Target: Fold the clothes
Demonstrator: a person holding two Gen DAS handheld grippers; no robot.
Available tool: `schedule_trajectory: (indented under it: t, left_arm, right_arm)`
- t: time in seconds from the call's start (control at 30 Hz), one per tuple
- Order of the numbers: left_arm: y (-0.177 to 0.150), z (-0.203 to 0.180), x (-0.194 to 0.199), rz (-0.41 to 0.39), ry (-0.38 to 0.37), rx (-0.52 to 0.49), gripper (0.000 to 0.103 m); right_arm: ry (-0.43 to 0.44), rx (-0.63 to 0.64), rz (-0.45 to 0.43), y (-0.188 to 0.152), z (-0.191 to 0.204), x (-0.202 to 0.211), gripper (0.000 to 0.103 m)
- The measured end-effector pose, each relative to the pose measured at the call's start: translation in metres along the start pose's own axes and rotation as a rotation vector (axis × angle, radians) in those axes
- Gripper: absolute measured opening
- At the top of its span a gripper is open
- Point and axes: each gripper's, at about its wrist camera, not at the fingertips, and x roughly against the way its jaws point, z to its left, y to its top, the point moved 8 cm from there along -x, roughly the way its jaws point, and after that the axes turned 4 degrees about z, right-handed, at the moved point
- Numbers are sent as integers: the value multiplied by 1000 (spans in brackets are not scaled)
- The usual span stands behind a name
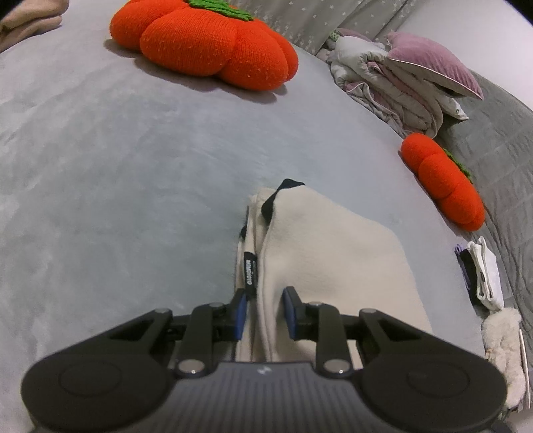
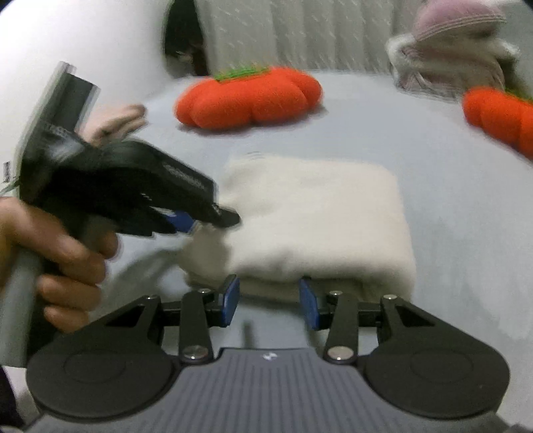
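2 orange pumpkin cushions [image 1: 206,43] lie on the grey bed cover [image 1: 100,166] in the left wrist view, with 1 cream garment [image 1: 319,266] folded near the camera. The left gripper [image 1: 265,311] pinches a fold of it; the black tag [image 1: 250,271] beside it is unreadable.

In the blurred right wrist view, the right gripper [image 2: 269,301] stands spread at the garment's near edge, its fingers [image 2: 308,303] holding nothing. 1 hand [image 2: 56,263] holds the left gripper.

Grey-blue bed sheet [image 1: 133,166] w/ two orange pumpkin cushions [image 1: 206,43], purple pillow [image 1: 433,63] on bundled bedding, star-print grey curtain [image 1: 299,16] behind.
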Motion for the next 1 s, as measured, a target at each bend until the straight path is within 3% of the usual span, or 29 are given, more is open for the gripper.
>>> schedule_trajectory:
  t: [0.07,0.17,0.33,0.67,0.73,0.8,0.87,1.0]
  left_arm:
    - [0,0,0,-1,4,-3,24]
    - [-1,0,0,-3,8,-8,24]
    - [0,0,0,0,7,-7,22]
    - [3,0,1,6,1,11,19]
    - [3,0,1,7,0,15,19]
    - [4,1,0,11,-5,23,19]
    - [6,2,-1,15,-7,29,19]
    - [5,1,-1,16,-8,21,19]
  right_arm:
    - [6,15,-42,9,0,7,38]
    - [9,24,-106,21,-2,15,37]
    - [-20,-4,-52,9,-21,-16,34]
    - [-57,62,-80,-5,-15,-17,38]
    - [-37,12,-101,-4,-16,-3,40]
    - [18,-63,-101,-10,-15,12,55]
    - [108,-180,-44,-18,-14,11,66]
    - [204,-410,36,-33,-30,-4,66]
